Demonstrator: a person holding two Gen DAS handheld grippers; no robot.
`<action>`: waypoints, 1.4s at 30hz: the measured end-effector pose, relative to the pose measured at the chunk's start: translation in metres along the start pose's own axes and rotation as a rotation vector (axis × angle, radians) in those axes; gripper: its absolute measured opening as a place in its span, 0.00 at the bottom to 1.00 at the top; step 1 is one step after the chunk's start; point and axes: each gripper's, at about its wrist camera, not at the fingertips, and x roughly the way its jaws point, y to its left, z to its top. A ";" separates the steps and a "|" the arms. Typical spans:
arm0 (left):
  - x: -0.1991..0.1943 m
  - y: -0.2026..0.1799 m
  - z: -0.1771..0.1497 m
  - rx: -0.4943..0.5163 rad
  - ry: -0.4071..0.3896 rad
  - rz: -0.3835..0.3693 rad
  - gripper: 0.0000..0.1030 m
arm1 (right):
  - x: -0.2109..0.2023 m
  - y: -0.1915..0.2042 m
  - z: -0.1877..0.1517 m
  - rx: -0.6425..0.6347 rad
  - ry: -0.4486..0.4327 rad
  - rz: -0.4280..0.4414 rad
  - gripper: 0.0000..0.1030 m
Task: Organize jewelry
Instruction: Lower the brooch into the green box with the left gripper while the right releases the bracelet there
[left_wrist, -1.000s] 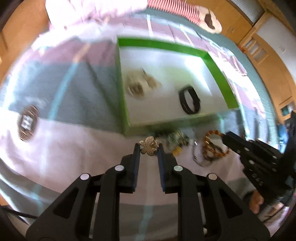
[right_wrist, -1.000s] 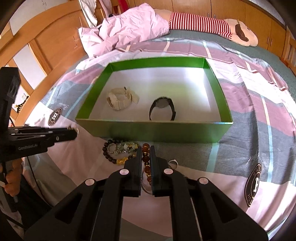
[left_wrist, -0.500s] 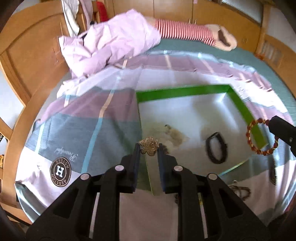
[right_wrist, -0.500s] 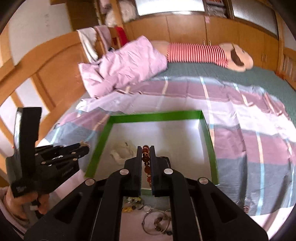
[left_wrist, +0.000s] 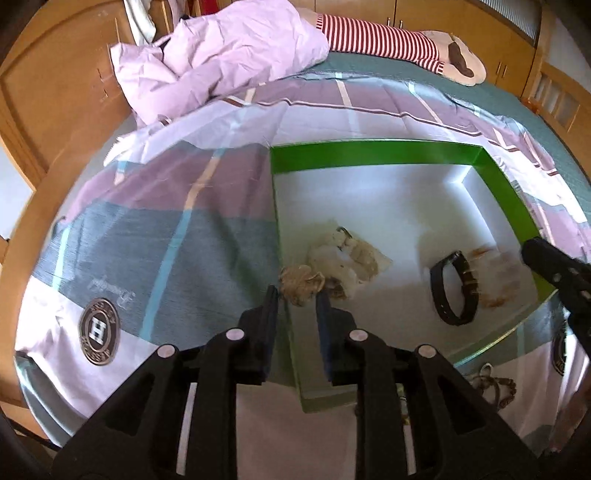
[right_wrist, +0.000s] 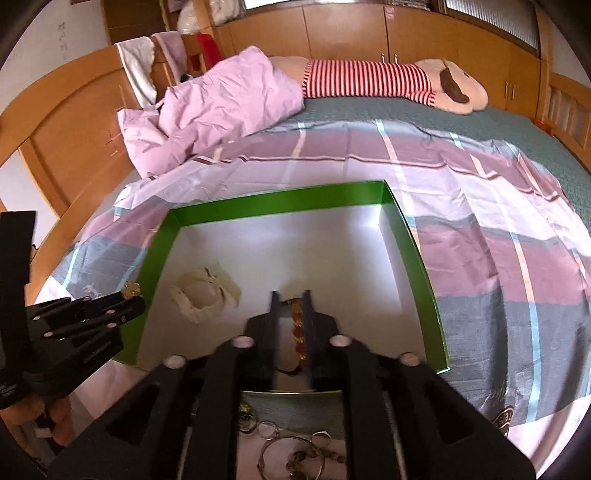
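Note:
My left gripper (left_wrist: 296, 295) hangs over the left wall of the green box (left_wrist: 369, 153), jaws opening. The gold flower brooch (left_wrist: 301, 284) sits blurred at its tips, coming loose. Over the box's front right stands my right gripper (right_wrist: 291, 306), jaws also opening, and the amber bead bracelet (right_wrist: 297, 326) slips blurred between its fingers. The left wrist view shows that bracelet (left_wrist: 491, 277) as a smear below the right gripper (left_wrist: 530, 251). Inside the box lie a white watch (left_wrist: 347, 258) and a black band (left_wrist: 452, 291).
Loose bracelets and rings (right_wrist: 295, 446) lie on the striped bedspread in front of the box (right_wrist: 277, 201). A pink duvet (right_wrist: 221, 99) and a striped plush toy (right_wrist: 388, 79) lie at the far end. A wooden bed frame (right_wrist: 55, 140) runs along the left.
Both grippers carried their pieces from the pile in front of the box to above its inside. Both pairs of jaws have now widened, and the brooch and bracelet blur as they come free.

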 end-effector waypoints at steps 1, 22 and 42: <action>-0.001 -0.001 -0.001 0.000 -0.002 -0.004 0.30 | 0.000 -0.002 -0.001 0.007 0.005 0.000 0.43; -0.019 -0.067 -0.076 0.252 0.111 -0.084 0.74 | -0.024 -0.022 -0.072 0.010 0.208 -0.069 0.67; 0.029 -0.057 -0.077 0.193 0.210 -0.088 0.72 | 0.011 0.011 -0.117 -0.187 0.349 -0.156 0.30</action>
